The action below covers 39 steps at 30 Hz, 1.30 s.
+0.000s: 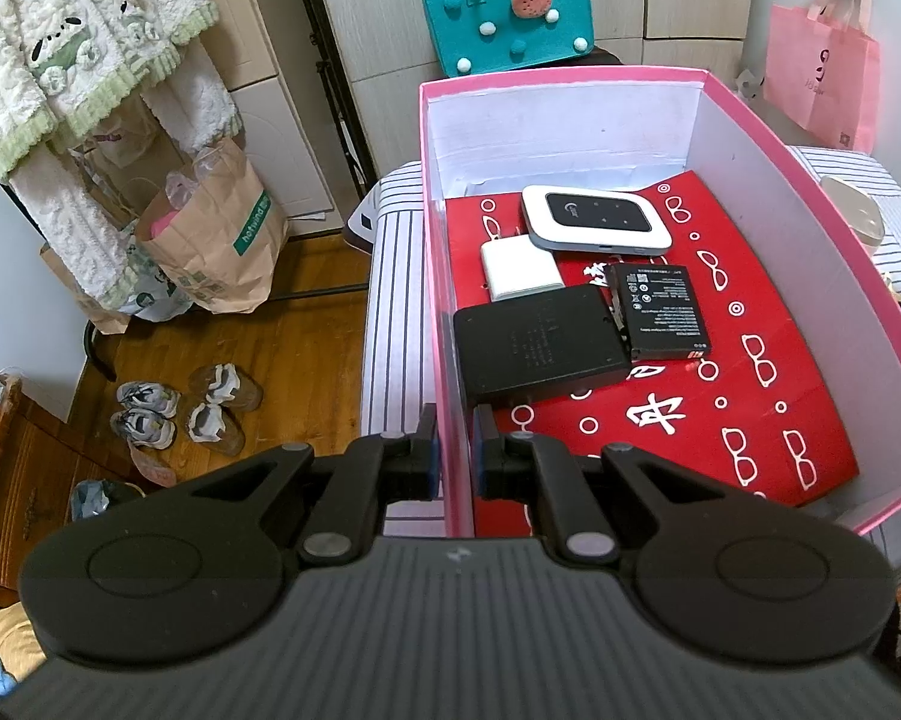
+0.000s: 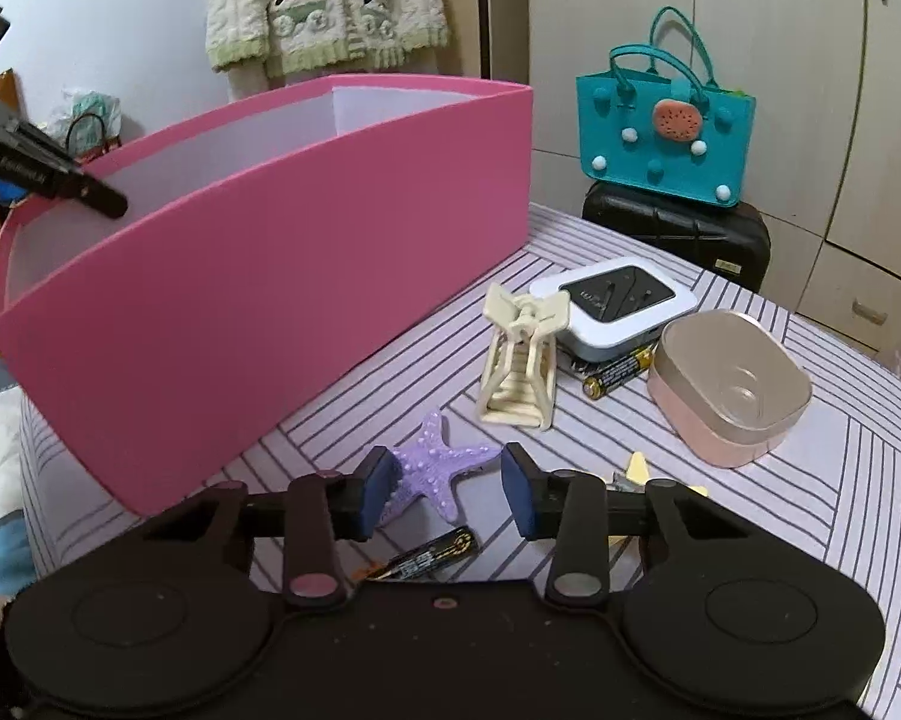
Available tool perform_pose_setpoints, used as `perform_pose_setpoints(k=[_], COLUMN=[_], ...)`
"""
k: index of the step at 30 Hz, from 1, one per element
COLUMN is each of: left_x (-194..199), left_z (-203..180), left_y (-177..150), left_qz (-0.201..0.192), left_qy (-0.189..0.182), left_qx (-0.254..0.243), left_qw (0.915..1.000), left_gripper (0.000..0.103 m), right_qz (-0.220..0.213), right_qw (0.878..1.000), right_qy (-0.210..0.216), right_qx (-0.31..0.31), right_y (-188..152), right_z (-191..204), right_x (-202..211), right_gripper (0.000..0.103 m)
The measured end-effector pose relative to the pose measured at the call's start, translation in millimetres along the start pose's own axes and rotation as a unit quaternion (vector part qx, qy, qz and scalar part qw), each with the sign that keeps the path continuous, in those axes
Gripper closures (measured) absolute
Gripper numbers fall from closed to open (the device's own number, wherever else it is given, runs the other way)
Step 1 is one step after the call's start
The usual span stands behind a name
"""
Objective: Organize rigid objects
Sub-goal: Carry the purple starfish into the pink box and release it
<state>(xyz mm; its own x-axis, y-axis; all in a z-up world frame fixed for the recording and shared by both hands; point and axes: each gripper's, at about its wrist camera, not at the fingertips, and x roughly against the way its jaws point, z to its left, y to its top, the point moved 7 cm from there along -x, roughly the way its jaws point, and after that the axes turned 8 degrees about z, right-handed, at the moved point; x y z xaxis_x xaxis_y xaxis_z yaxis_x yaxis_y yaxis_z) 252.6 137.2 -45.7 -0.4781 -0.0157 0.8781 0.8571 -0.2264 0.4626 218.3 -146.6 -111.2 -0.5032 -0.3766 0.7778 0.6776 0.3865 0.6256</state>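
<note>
A battery (image 2: pixel 432 555) lies closest under the right tongs (image 2: pixel 447 489), on the striped bed (image 2: pixel 810 510). Just beyond it the purple starfish (image 2: pixel 435 471) sits between the blue pads (image 2: pixel 519 495); the tongs stand partly open around it, the left pad at one arm's tip, the right pad apart from it. Further out stands a cream windmill model (image 2: pixel 519 354), then a second battery (image 2: pixel 618 372), a white router (image 2: pixel 615 306) and a pink-and-gold bowl (image 2: pixel 729 387). The pink box (image 2: pixel 270 300) rises just to the left of the starfish, its tall wall standing close to it.

The left tongs (image 1: pixel 455 456) are clamped narrow on the box's near wall (image 1: pixel 444 360). Inside, on a red patterned sheet (image 1: pixel 720 408), lie a black case (image 1: pixel 537 345), a flat battery pack (image 1: pixel 660 312), a white charger (image 1: pixel 519 270) and another white router (image 1: pixel 594 219). A teal bag (image 1: pixel 510 12) stands behind.
</note>
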Motion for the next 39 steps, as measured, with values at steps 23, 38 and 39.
perform_pose_setpoints(k=[23, 38, 39], left_x=[5, 7, 7], left_z=[6, 11, 11], left_y=[1, -2, -2], left_qz=[-0.010, -0.027, -0.028], left_qy=[-0.018, -0.039, -0.040], left_qx=[0.021, 0.025, 0.024], left_qw=[0.9996, 0.9986, 0.9985], left_gripper=[0.096, 0.098, 0.098], right_qz=[-0.054, -0.039, -0.029], right_qw=[0.997, 0.994, 0.993], right_qy=[-0.063, 0.100, 0.112], right_qx=[0.006, 0.003, 0.003], right_y=[47, 154, 159], right_z=[0, 63, 69], right_x=[65, 55, 45], right_gripper=[0.061, 0.061, 0.061])
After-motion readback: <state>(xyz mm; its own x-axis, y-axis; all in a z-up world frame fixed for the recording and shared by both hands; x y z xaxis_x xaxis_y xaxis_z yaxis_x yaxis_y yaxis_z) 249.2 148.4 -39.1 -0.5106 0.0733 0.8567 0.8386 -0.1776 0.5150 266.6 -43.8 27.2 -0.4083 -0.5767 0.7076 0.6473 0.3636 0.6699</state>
